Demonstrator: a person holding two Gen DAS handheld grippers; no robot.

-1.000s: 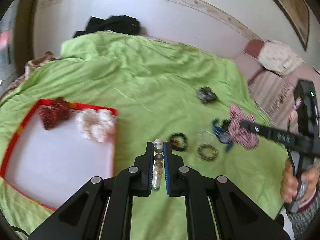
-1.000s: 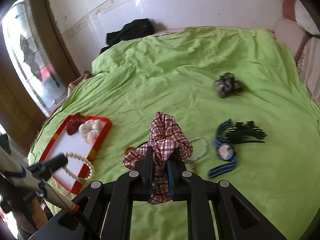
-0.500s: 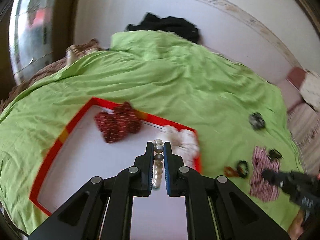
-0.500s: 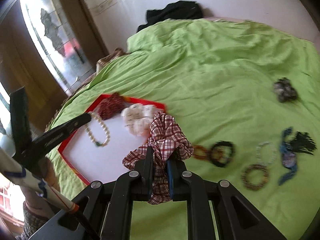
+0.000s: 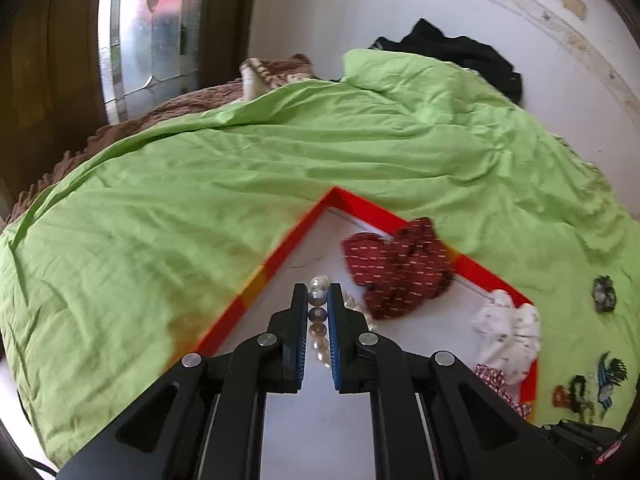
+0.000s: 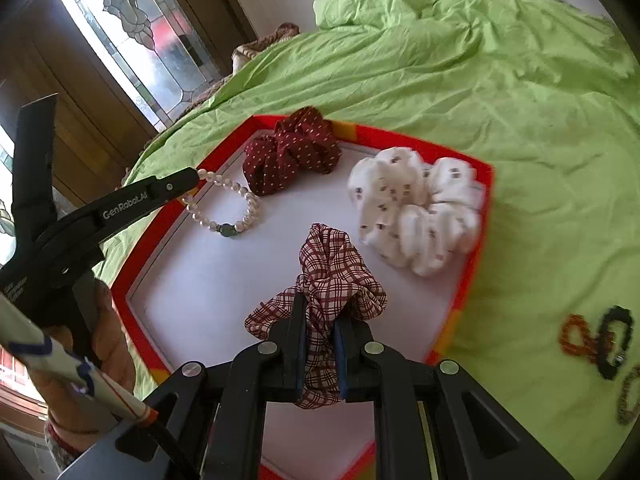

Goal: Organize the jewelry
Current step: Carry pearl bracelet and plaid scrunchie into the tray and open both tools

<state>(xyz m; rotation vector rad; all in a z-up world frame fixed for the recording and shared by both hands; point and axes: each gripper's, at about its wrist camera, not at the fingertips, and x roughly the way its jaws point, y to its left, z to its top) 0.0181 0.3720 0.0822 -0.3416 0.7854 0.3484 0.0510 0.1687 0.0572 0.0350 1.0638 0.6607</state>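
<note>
Red tray [image 6: 484, 184], maroon-plaid scrunchie [image 6: 336, 272]

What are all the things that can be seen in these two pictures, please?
tray: 1, red rim, white floor, on the sheet
dark red scrunchie: 1, in the tray's far corner
white scrunchie: 1, in the tray
plaid scrunchie: 1, red-white, in right tongs over the tray
pearl bracelet: 1, white, in left tongs, resting on the tray
bracelets: several, orange, black, brown, on the sheet
sheet: 1, green
black cloth: 1, far edge
left tongs: shut
right tongs: shut
hand: 1
</note>
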